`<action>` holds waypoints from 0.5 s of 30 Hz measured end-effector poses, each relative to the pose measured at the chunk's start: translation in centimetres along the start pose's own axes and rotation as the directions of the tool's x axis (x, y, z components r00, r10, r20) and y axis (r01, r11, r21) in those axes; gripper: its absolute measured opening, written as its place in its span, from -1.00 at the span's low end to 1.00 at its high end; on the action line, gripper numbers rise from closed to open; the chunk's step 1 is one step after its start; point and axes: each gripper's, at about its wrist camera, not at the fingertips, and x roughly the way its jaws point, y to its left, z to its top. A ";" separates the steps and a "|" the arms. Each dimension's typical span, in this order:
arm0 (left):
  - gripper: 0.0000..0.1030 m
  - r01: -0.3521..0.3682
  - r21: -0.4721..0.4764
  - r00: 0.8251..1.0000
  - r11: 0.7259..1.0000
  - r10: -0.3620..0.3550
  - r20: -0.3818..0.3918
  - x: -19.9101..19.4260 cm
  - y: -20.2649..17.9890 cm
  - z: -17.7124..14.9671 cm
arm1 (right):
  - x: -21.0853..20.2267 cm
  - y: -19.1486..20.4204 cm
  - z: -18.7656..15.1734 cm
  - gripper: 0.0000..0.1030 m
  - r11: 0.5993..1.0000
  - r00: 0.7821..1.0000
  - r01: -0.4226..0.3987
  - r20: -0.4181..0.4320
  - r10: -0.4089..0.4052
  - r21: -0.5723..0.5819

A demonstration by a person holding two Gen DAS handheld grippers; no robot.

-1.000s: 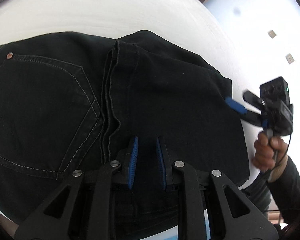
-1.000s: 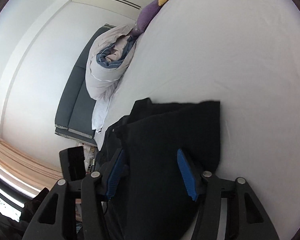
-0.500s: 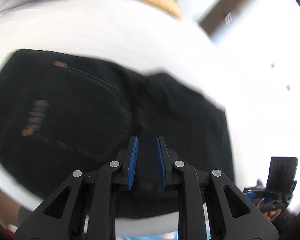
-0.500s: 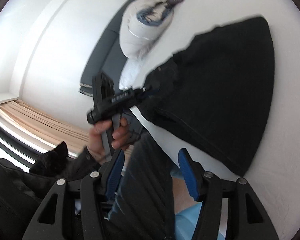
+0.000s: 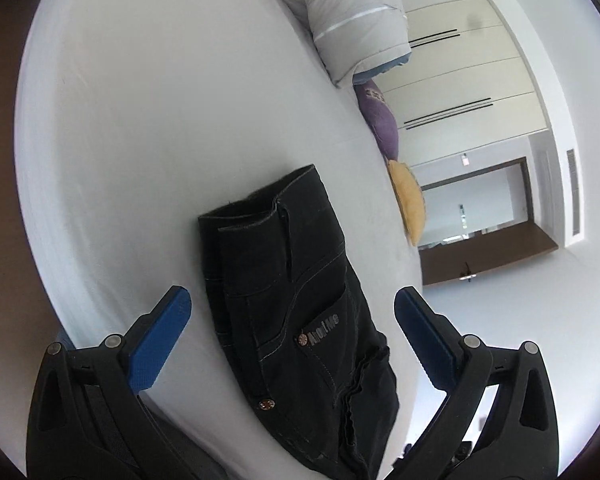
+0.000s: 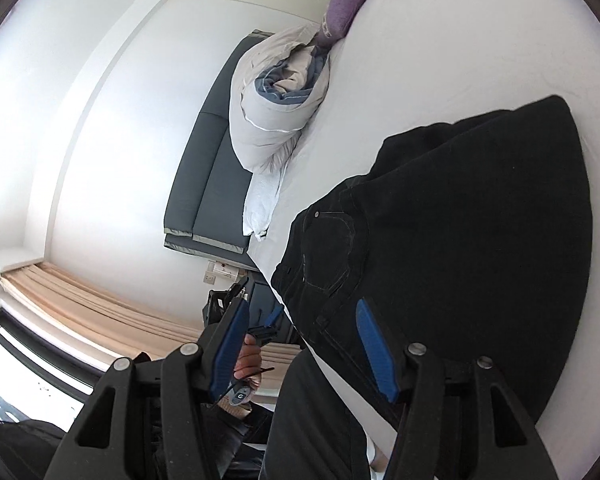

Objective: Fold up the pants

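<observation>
On a white-sheeted bed (image 5: 148, 128), the left gripper (image 5: 292, 328) hangs with its blue-padded jaws opening wide, straddling but not touching the folded black denim pants (image 5: 300, 312), which lie flat near the mattress edge, apparently just let go. To the right, the right gripper (image 6: 304, 344) hovers part-open over the same pants (image 6: 460, 240), pinching nothing, seemingly clear of a finished fold. No containers appear in either view.
</observation>
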 end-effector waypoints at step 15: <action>-0.30 -0.026 -0.161 0.997 0.987 0.014 -0.071 5.5 1.8 0.0 | 1.8 -4.0 0.4 0.15 0.991 0.998 0.055 -0.022 -0.053 0.123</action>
